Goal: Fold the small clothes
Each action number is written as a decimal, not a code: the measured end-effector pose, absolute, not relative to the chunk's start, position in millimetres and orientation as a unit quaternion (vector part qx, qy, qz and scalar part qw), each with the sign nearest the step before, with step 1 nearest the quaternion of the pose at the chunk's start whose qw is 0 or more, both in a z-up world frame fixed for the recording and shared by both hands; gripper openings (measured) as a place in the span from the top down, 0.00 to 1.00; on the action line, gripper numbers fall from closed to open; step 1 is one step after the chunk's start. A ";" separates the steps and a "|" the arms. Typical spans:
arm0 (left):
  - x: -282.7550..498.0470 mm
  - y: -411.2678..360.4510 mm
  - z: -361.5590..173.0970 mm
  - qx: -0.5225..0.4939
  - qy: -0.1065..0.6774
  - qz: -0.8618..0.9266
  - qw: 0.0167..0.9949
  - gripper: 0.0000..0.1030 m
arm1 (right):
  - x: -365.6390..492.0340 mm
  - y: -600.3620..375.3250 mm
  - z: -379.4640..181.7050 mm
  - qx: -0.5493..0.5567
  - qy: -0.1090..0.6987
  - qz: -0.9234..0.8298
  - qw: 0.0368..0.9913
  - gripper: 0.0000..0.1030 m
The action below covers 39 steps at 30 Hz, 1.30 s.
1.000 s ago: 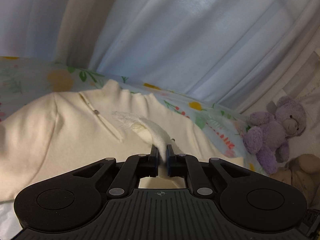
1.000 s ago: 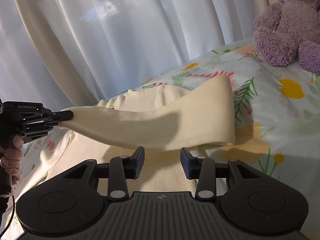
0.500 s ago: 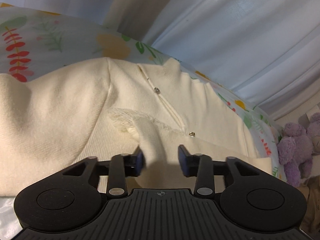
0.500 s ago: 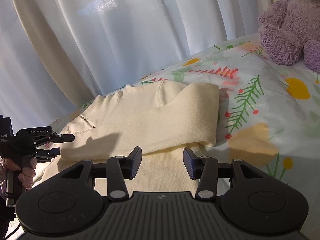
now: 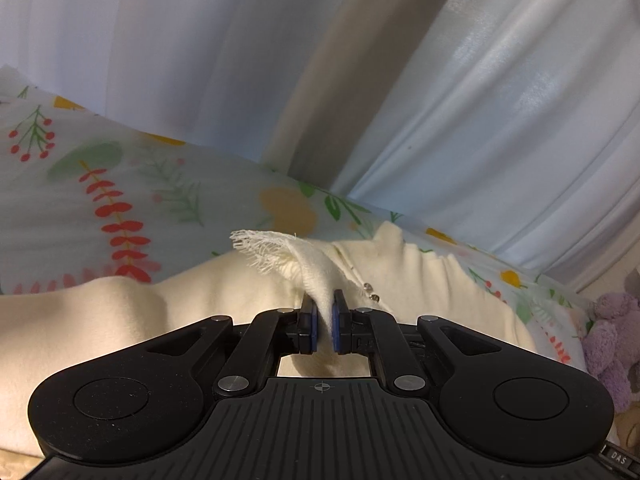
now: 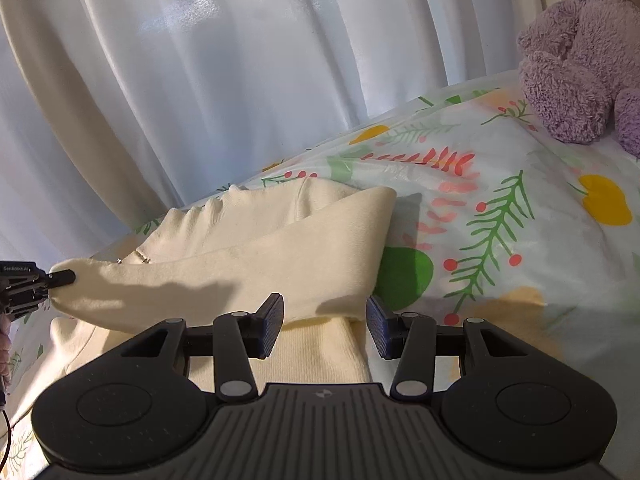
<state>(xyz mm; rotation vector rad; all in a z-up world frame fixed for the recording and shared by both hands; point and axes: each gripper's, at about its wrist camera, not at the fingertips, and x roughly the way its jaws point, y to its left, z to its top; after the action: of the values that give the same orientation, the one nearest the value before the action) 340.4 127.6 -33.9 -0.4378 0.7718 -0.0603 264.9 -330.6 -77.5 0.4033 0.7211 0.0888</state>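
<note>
A cream knit top [image 5: 424,280] with small snap buttons lies on a floral bedsheet [image 5: 120,200]. My left gripper [image 5: 324,320] is shut on the frayed cuff of its sleeve [image 5: 308,264], held just above the garment's chest. In the right wrist view the sleeve [image 6: 256,268] lies folded across the body, its cuff pinched by the left gripper [image 6: 60,278] at far left. My right gripper [image 6: 326,326] is open and empty, low over the garment's body [image 6: 316,356] near the sleeve fold.
White curtains [image 6: 240,80] hang behind the bed. A purple teddy bear [image 6: 580,48] sits at the bed's far right; it also shows in the left wrist view [image 5: 612,340]. Bare floral sheet [image 6: 520,220] lies right of the garment.
My left gripper, shut a second ago and open half a second ago, has shut on the sleeve cuff again and lifted it. The right gripper stayed open, slightly lower.
</note>
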 end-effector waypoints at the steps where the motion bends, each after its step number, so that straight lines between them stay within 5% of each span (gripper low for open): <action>1: 339.9 129.8 -36.3 -0.212 0.376 -0.026 0.902 0.91 | 271.3 -332.9 -78.0 0.200 0.351 0.043 0.914 0.56; 9: 338.7 139.0 -55.0 -0.215 0.392 -0.017 0.894 0.91 | 321.3 -335.1 -89.0 0.184 0.372 0.036 0.909 0.58; 16: 338.3 138.5 -62.1 -0.210 0.398 -0.026 0.892 0.91 | 338.7 -318.6 -93.5 0.105 0.367 0.035 0.924 0.92; 31: 340.5 126.8 -81.4 -0.203 0.417 -0.039 0.885 0.89 | 347.1 -314.9 -101.2 0.018 0.343 -0.018 0.939 0.92; 35: 333.3 130.5 -73.0 -0.208 0.407 -0.018 0.889 0.76 | 335.8 -299.8 -87.2 -0.010 0.331 -0.031 0.943 0.82; 39: 327.8 129.9 -70.3 -0.208 0.400 -0.019 0.893 0.75 | 318.8 -273.6 -85.0 -0.039 0.309 0.039 0.949 0.78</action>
<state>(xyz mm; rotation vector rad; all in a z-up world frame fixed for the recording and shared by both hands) 327.8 129.9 -70.3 -0.4312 0.8290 -0.0387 318.8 -273.6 -85.0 -0.0803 0.6295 0.0803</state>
